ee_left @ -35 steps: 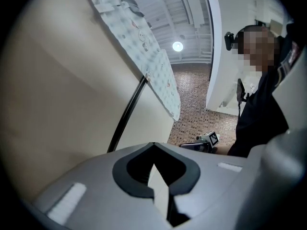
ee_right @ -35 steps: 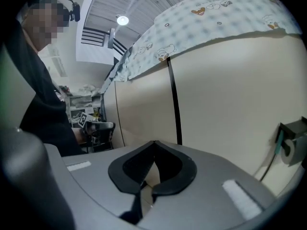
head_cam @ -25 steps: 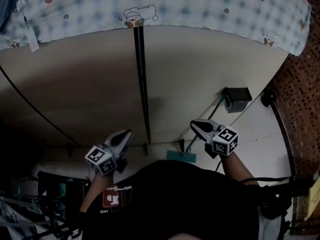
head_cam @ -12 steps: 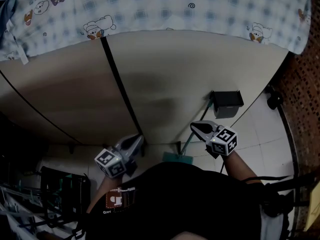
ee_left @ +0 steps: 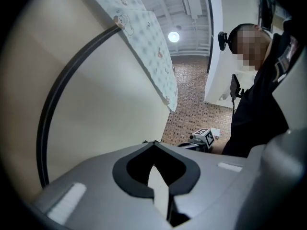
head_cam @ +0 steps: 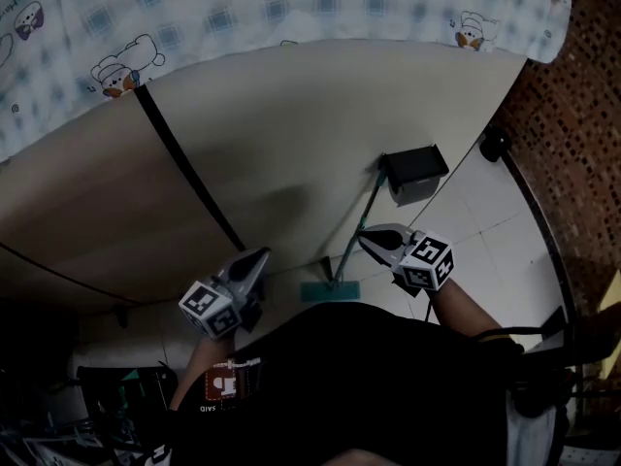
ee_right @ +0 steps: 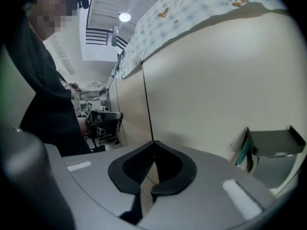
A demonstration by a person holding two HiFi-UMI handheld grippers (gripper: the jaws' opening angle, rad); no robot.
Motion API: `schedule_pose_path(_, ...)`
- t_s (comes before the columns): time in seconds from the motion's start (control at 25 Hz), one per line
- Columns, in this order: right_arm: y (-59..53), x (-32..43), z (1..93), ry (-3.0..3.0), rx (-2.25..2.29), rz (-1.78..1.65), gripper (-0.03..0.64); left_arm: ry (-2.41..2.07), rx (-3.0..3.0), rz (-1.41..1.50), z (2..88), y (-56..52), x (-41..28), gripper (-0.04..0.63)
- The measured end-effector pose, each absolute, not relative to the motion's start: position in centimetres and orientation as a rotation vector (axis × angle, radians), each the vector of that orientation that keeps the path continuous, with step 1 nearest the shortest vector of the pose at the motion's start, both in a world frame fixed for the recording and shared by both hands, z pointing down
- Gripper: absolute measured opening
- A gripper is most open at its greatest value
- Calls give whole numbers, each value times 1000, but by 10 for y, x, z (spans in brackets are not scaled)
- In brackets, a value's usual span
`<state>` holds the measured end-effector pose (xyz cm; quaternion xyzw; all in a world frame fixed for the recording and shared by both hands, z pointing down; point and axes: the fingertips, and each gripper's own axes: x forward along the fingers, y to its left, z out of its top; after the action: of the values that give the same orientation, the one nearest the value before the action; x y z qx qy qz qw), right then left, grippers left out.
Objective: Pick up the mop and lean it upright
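The left tool [head_cam: 258,257], at lower left, and the right tool [head_cam: 365,240], right of centre, are both clenched shut and empty. Just beside the right tool, the mop [head_cam: 370,200] slants its teal handle up the beige wall [head_cam: 291,134] to a dark box [head_cam: 417,166].

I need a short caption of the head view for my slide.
Left gripper and right gripper, both shut and empty, face the mop leaning on the wall.
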<state>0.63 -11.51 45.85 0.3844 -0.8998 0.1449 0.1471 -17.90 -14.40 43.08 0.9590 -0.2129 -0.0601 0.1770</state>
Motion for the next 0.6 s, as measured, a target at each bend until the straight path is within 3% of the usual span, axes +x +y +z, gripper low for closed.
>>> schedule_pose_path(0.28,-119,71,468,-2635,1099,473,15,-622,2752,-79,431,-138,-114,-6)
schedule_pose_path(0.6,-123,159,500,-2646,795,459,15,-829,2612,-155,435,-138,-11,-6)
